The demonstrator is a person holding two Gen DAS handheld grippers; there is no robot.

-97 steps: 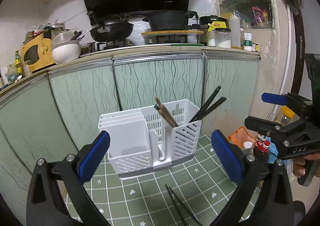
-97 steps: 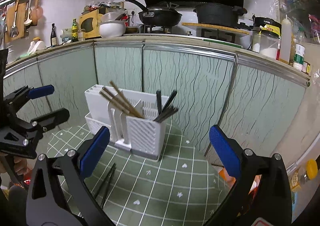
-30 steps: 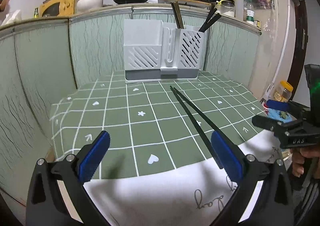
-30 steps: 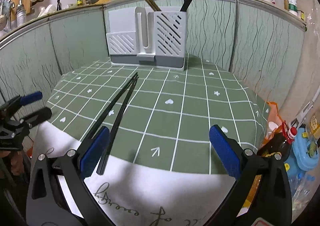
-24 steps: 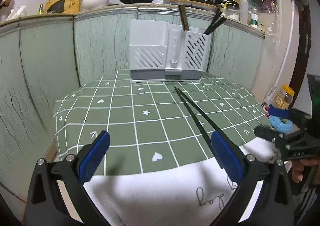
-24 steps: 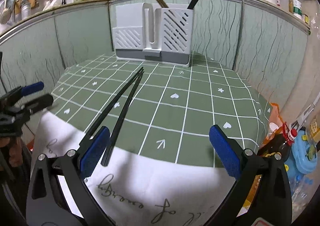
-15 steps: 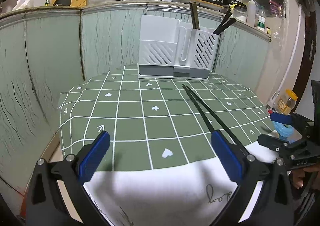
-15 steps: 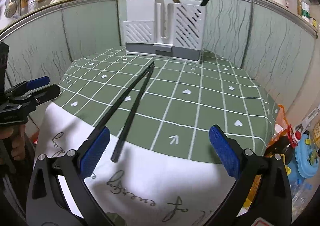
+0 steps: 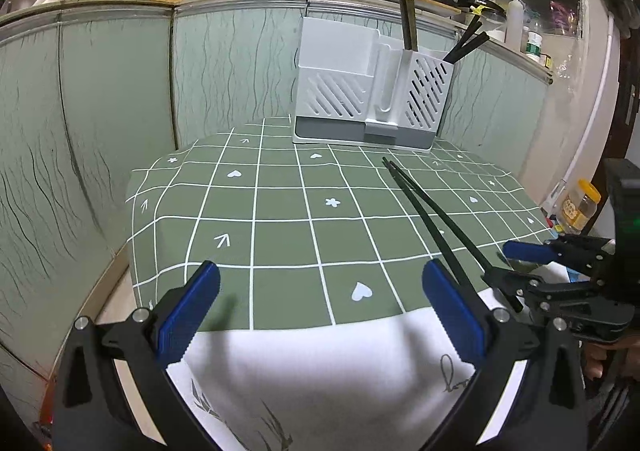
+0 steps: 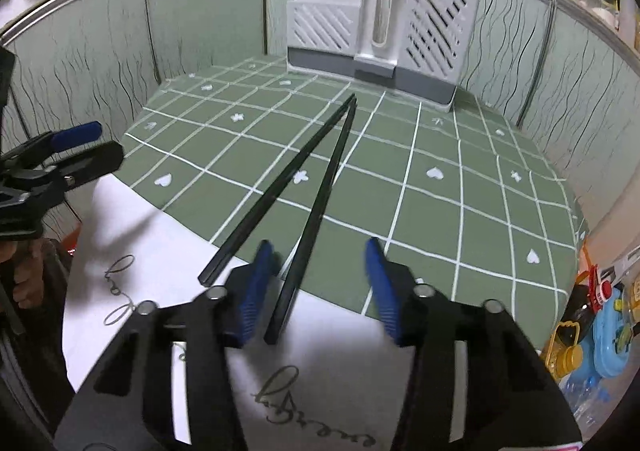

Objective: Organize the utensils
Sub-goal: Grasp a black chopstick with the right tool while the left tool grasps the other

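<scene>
Right wrist view: the right hand-held gripper (image 10: 320,271) fills the bottom of the frame, its blue pads about half apart and closing. Two black chopsticks (image 10: 296,187) lie on the green checked cloth (image 10: 440,211) in the middle of the frame, tips together at the far end and spread apart toward the camera. The near end of the right-hand stick lies between the pads, close to the left pad (image 10: 256,291); whether it touches is unclear. The other stick's near end lies just outside that pad, on the white part of the cloth. The white utensil holder (image 10: 380,23) stands at the top centre on the same counter, with brown and black chopsticks in its right compartment. The left hand-held gripper (image 10: 76,147) shows at the left edge, with a hand (image 10: 24,275) below it.

Left wrist view: the left hand-held gripper (image 9: 320,307) is spread wide at the bottom with only cloth between its pads. The chopsticks (image 9: 432,227) run from centre toward lower right, where the right hand-held gripper (image 9: 508,267) meets their near ends. The holder (image 9: 372,91) is in the upper right.
</scene>
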